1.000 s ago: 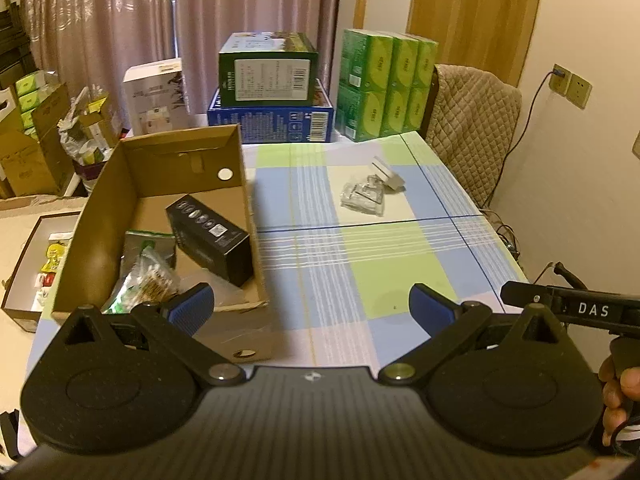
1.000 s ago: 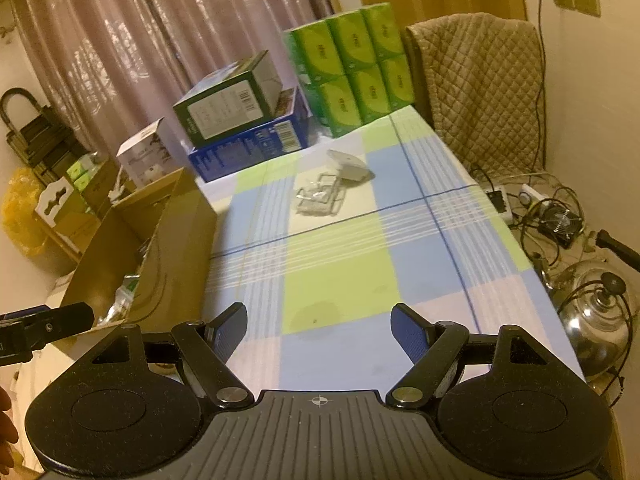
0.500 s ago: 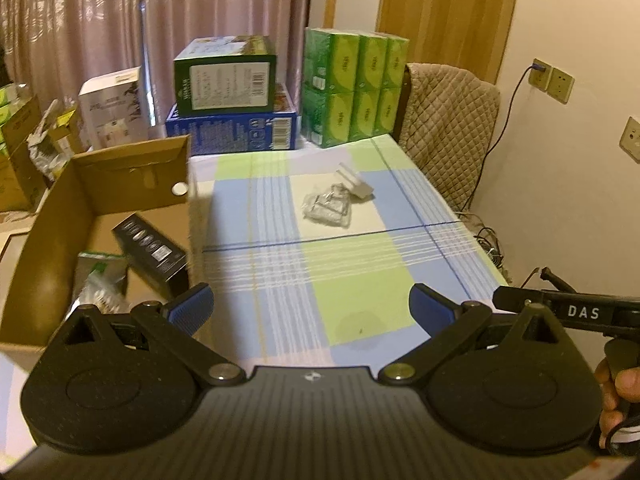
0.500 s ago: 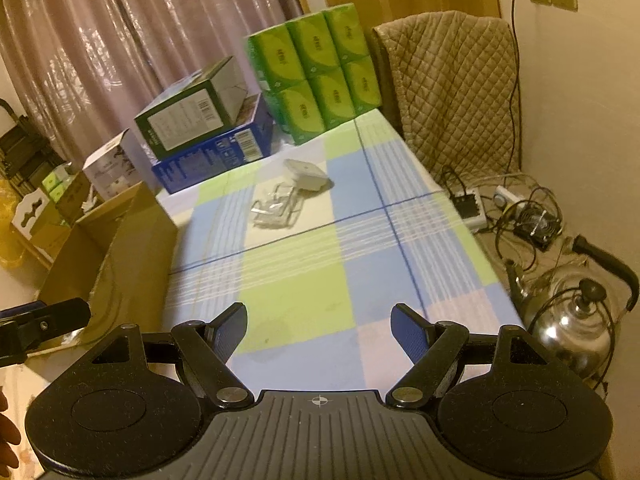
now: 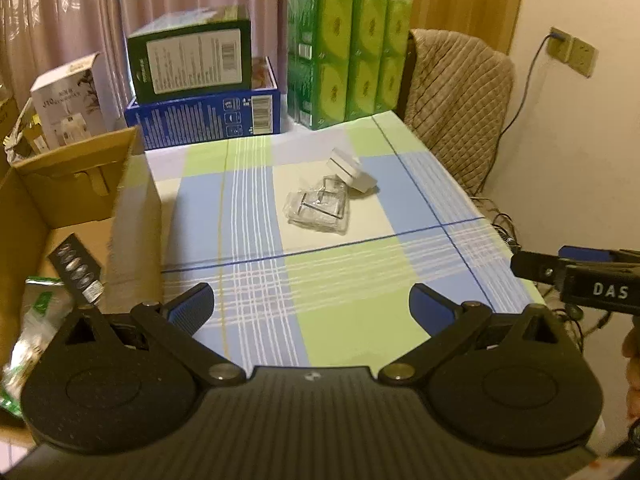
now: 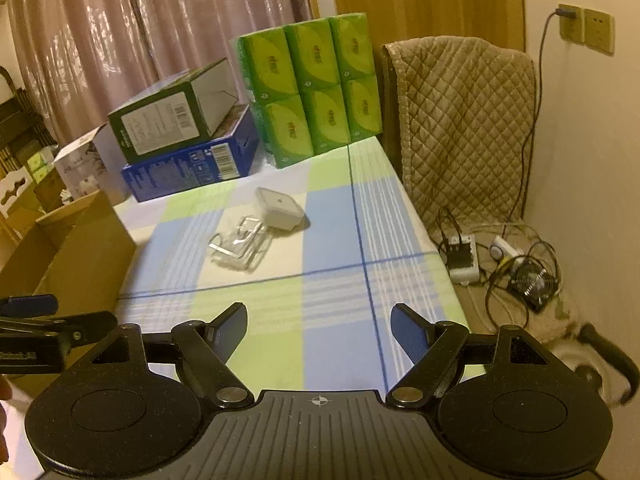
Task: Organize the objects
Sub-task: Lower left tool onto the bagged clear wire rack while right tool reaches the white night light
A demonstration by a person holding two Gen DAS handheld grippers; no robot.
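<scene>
Two items remain mid-table: clear packet touching white box, both apart from carton at left edge, presumably their destination. Left gripper and right gripper hover nearside, jaws spread, empty, ready for pickup

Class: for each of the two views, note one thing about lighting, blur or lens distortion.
Left wrist view: warm yellowish light; cardboard box edge smeared by motion blur; dark fisheye corners. Right wrist view: same warm cast; kettle handle blurred at the lower right; curtains bowed by the lens.
</scene>
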